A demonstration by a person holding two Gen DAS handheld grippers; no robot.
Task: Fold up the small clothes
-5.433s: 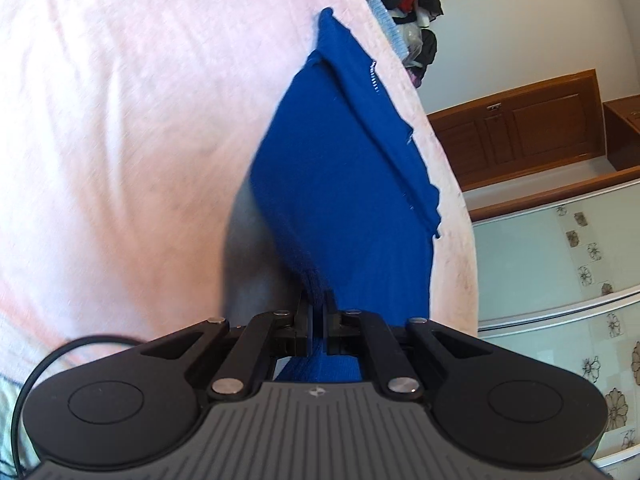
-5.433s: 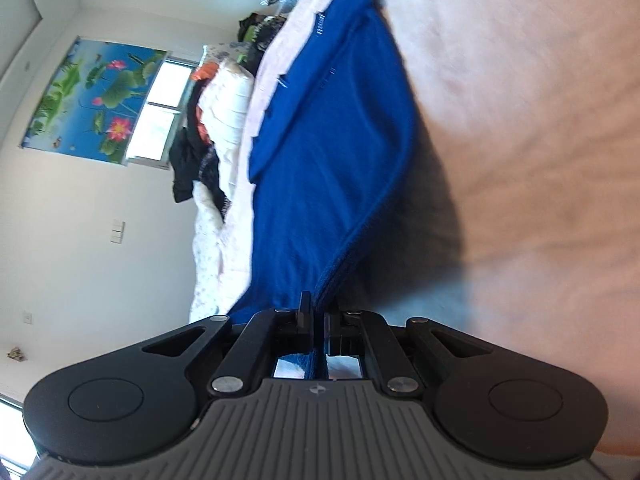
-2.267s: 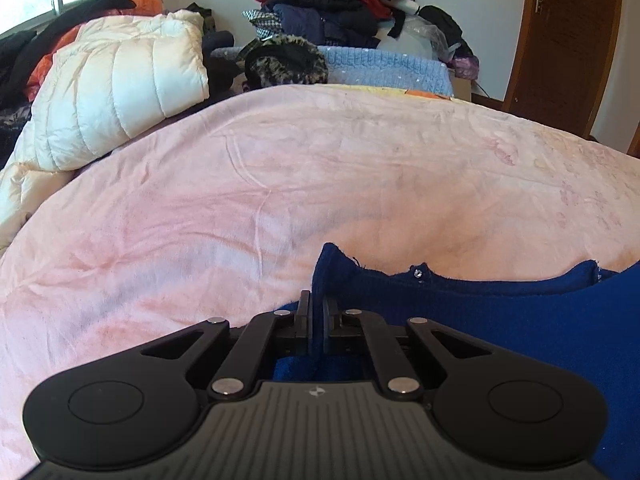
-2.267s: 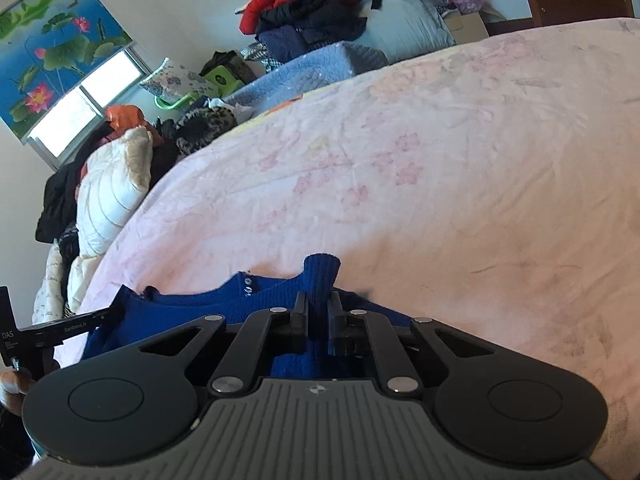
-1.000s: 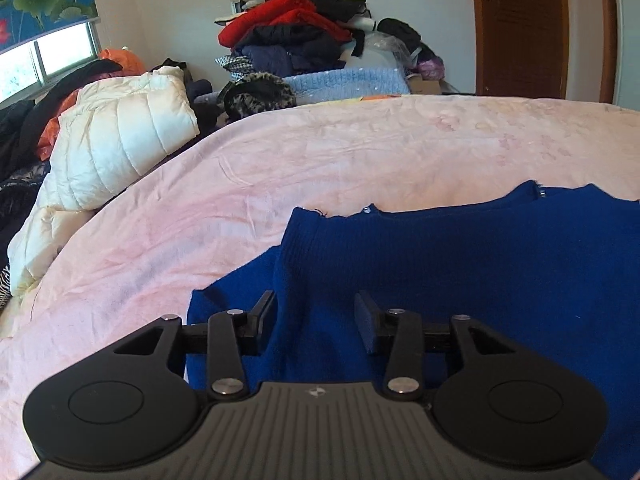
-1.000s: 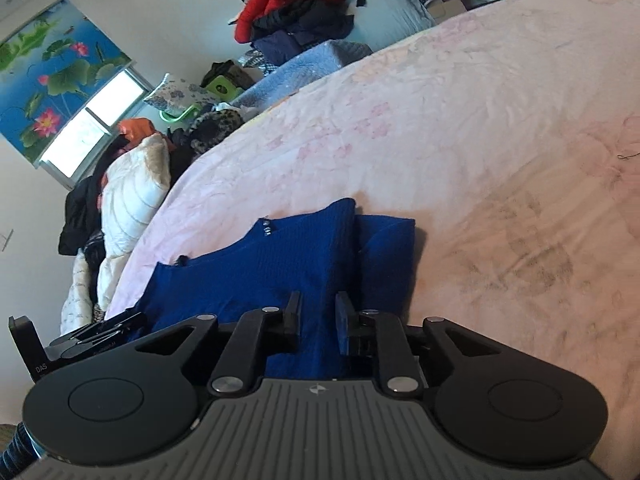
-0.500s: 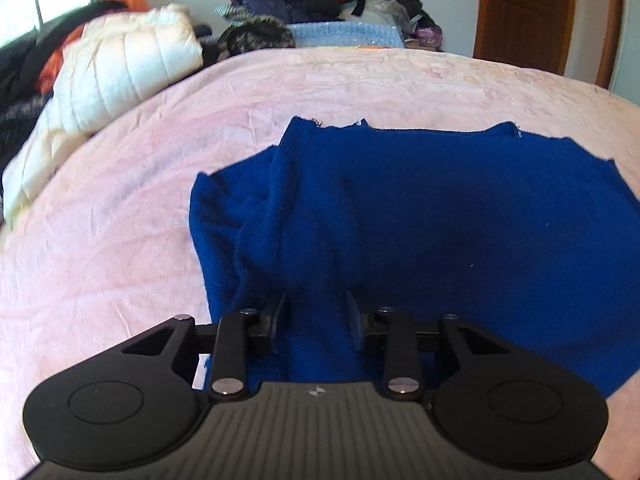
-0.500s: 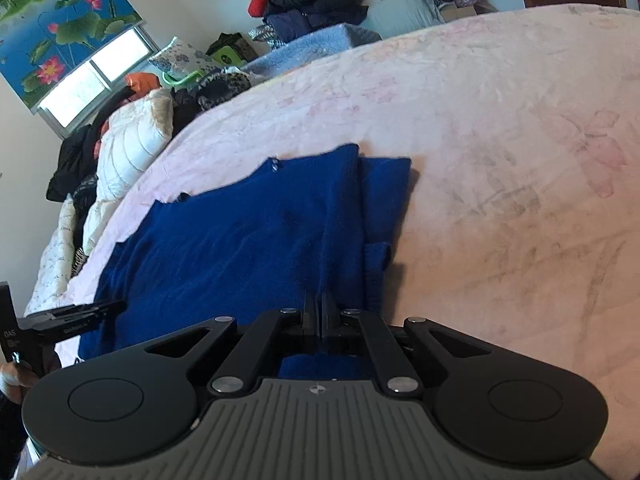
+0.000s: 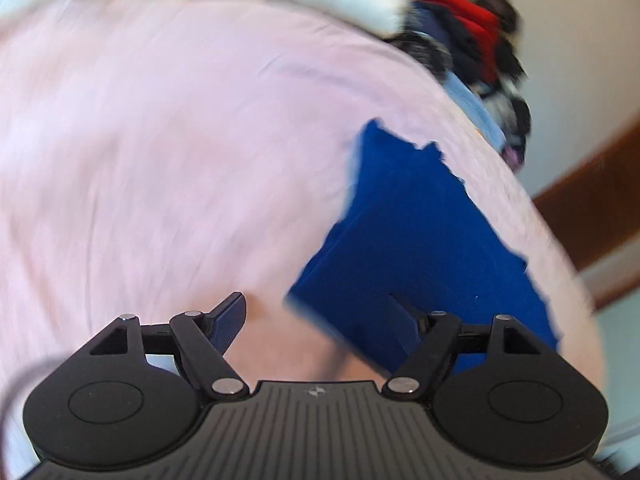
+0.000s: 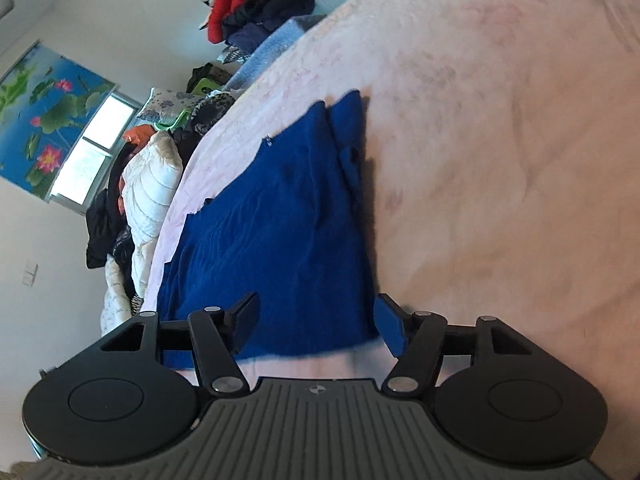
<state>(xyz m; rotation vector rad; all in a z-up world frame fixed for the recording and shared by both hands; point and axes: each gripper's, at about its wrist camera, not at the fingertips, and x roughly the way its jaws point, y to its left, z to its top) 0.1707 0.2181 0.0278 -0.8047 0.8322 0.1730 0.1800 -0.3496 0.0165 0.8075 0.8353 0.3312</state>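
A blue knit garment (image 10: 280, 216) lies flat on the pink bedspread (image 10: 500, 140). Its far side edge is folded in along the right. In the right wrist view my right gripper (image 10: 318, 322) is wide open and empty, its jaws astride the garment's near corner. The left wrist view is blurred by motion; there the garment (image 9: 416, 236) lies to the right. My left gripper (image 9: 320, 314) is wide open and empty, just above the bedspread (image 9: 160, 160) at the garment's near corner.
A white puffer jacket (image 10: 148, 188) and dark clothes lie at the bed's far side. A heap of red and dark clothes (image 10: 256, 4) sits on a light blue blanket (image 10: 276, 48) beyond the bed. A wooden door frame (image 9: 588, 204) is at right.
Both grippers have opened wide and rolled sideways, pulled back to the garment's near edge. The right gripper was shut half a second ago. The garment stays flat on the bed.
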